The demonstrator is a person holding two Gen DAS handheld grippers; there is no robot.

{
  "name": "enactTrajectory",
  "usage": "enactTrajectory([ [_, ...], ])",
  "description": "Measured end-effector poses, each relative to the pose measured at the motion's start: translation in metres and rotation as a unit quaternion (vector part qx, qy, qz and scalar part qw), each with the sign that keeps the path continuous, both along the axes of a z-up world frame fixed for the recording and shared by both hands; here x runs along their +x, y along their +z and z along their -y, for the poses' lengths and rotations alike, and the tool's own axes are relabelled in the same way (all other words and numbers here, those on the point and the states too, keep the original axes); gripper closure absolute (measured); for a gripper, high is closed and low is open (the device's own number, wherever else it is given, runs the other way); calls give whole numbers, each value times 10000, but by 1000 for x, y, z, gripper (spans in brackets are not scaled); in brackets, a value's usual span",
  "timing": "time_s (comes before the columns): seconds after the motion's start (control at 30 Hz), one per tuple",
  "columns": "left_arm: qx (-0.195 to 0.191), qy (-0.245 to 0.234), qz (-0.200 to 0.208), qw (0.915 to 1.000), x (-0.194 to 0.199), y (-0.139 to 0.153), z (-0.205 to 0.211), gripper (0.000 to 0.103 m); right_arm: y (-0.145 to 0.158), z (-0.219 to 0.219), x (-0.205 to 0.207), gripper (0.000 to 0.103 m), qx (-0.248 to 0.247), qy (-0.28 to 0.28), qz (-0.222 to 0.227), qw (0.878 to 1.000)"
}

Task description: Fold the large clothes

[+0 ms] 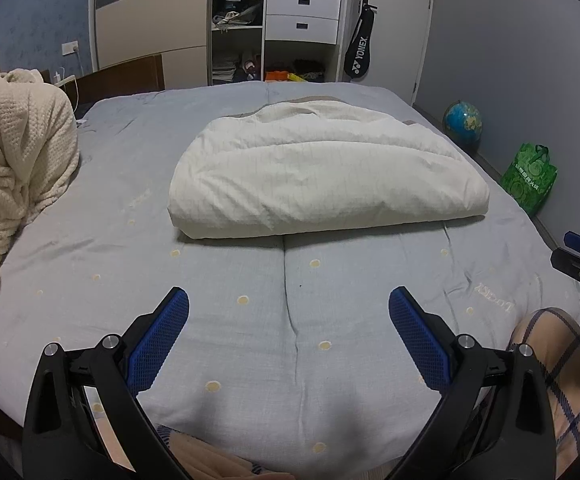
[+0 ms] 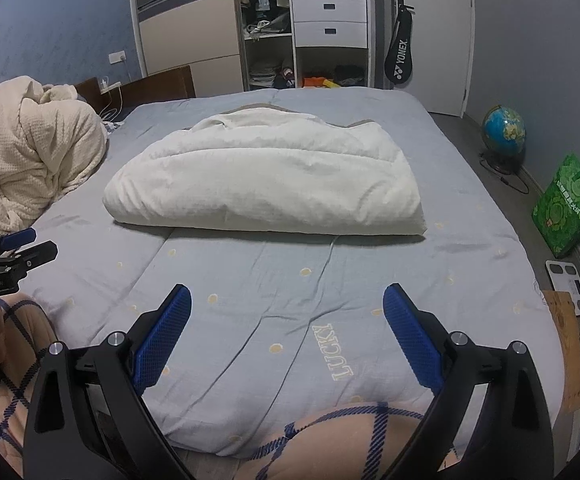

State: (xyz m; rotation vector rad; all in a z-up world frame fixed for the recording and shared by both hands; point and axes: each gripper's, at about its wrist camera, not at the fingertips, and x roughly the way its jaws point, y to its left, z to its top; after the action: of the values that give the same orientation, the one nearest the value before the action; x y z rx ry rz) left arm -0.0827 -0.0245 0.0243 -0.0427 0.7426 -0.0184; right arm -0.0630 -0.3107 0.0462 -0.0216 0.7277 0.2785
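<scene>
- Quilt (image 1: pixel 326 172), white and folded into a thick bundle, lies mid-bed on the grey-blue sheet (image 1: pixel 249 320), well ahead of both grippers.
- Left gripper (image 1: pixel 288 304): jaws wide apart, nothing between them, above the sheet.
- Right gripper (image 2: pixel 287 300): jaws likewise spread and empty.
- Cream blanket (image 1: pixel 13 152) is heaped at the bed's left edge.
</scene>
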Motion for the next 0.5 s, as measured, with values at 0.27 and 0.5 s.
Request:
enactTrajectory([
  [0.27,8,-4,-5,10000,0,0,-1,7,-1,3,3,11,89,-19,-52,9999],
  [0.5,15,-13,-8,10000,0,-1,-1,7,-1,4,2,11,98,-19,-48,9999],
])
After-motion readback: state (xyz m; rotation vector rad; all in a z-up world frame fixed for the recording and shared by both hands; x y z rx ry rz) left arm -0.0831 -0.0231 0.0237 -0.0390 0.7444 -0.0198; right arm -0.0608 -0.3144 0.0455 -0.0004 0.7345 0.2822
